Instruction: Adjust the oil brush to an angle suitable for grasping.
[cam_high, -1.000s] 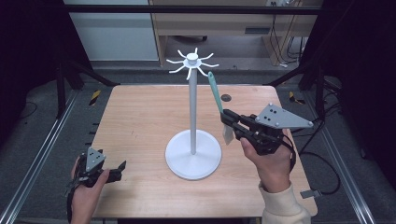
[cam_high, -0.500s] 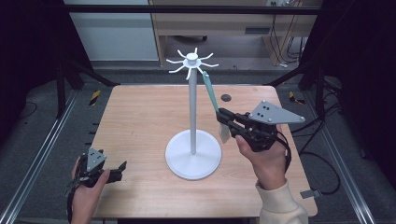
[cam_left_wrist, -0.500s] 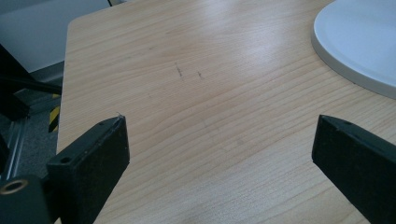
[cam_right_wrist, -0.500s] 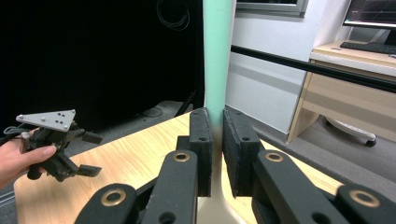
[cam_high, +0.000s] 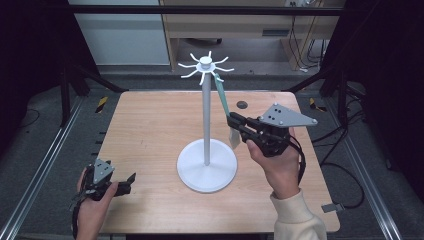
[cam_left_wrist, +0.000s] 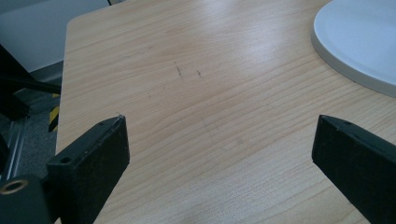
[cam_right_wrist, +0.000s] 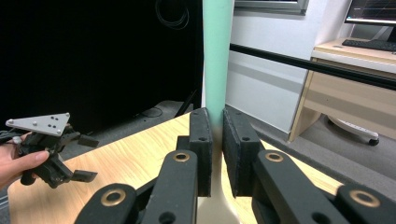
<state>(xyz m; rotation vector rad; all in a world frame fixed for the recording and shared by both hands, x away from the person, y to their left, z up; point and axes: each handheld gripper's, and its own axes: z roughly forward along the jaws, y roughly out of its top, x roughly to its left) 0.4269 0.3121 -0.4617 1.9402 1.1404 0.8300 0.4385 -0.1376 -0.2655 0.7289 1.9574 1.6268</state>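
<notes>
Left tongs (cam_high: 131, 179) low at the near left corner of the wooden surface (cam_high: 150, 130), held in a hand (cam_high: 92, 207) at the edge; jaws stand wide apart, bare wood between them in the left gripper view, nothing gripped. The rim of the white stand base (cam_left_wrist: 359, 42) shows past the far jaw there.

Right tongs (cam_high: 233, 121) raised above the surface to the right of the stand, held in a hand (cam_high: 277, 165) with a cream sleeve (cam_high: 297, 220). Jaws nearly together, clamped on a spatula (cam_high: 223, 102) with a teal handle and a pale blade. In the right gripper view the handle (cam_right_wrist: 217, 60) runs straight up from between the two pads, and the pale blade end hangs just below them.

Mid surface: white hanging stand (cam_high: 206, 115), round base flat on the wood, thin pole upright, hooks radiating from the top cap. The spatula leans up to the left, its upper end right at one of the hooks on the near right side; whether it hangs on it I cannot tell.

Farther back on the surface: a small dark round spot (cam_high: 242, 104). Beyond: pale wooden desk (cam_high: 240, 25), cables.
</notes>
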